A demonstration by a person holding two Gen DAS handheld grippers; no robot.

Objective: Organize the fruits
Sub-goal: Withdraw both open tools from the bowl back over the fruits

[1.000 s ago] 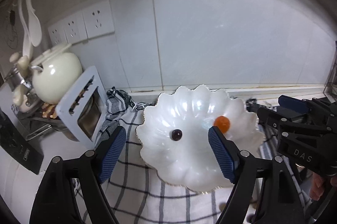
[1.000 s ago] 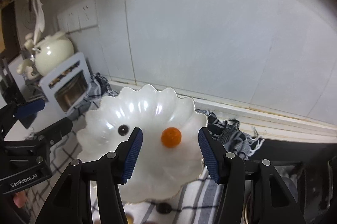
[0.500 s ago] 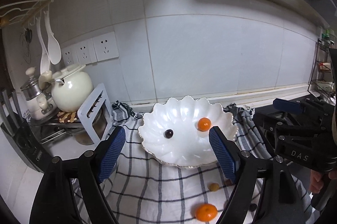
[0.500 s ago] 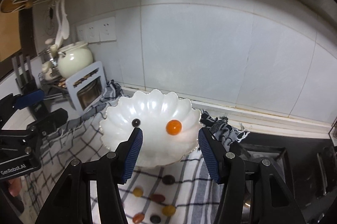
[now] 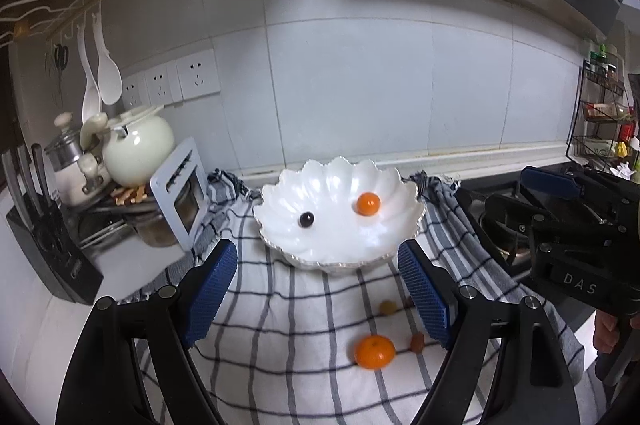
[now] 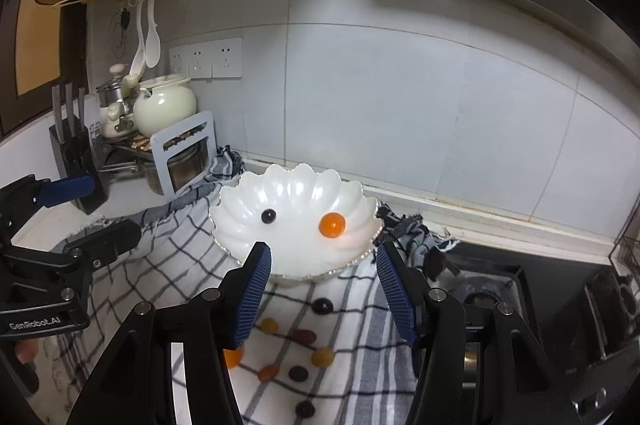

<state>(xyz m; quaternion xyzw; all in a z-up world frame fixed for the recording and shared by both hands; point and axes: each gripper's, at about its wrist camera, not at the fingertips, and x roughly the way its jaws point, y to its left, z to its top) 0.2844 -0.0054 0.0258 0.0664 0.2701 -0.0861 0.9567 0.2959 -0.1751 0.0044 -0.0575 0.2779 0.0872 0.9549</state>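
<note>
A white scalloped bowl point(image 5: 384, 241) point(image 6: 248, 221) stands on a checked cloth point(image 5: 288, 325) point(image 6: 172, 257). In it lie a small orange fruit point(image 5: 368, 203) point(image 6: 332, 224) and a dark round fruit point(image 5: 307, 219) point(image 6: 268, 215). On the cloth in front lie a mandarin point(image 5: 374, 351), a yellow fruit point(image 5: 386, 307), a reddish fruit point(image 5: 417, 341) and several small dark, yellow and brown fruits point(image 6: 322, 306). My left gripper point(image 5: 318, 285) is open and empty, held back from the bowl. My right gripper point(image 6: 322, 289) is open and empty, above the loose fruits.
A cream pot point(image 5: 138, 149), a white rack point(image 5: 182, 193) and a knife block point(image 5: 44, 249) stand at the left. Wall sockets point(image 5: 172, 81) and hanging spoons point(image 5: 100, 81) are behind. A gas hob point(image 6: 520, 289) lies at the right, with a spice shelf point(image 5: 604, 113) beyond.
Both grippers have pulled back and up from the bowl, so the loose fruits on the cloth have come into view. Both stay open; the fruits in the bowl have not moved.
</note>
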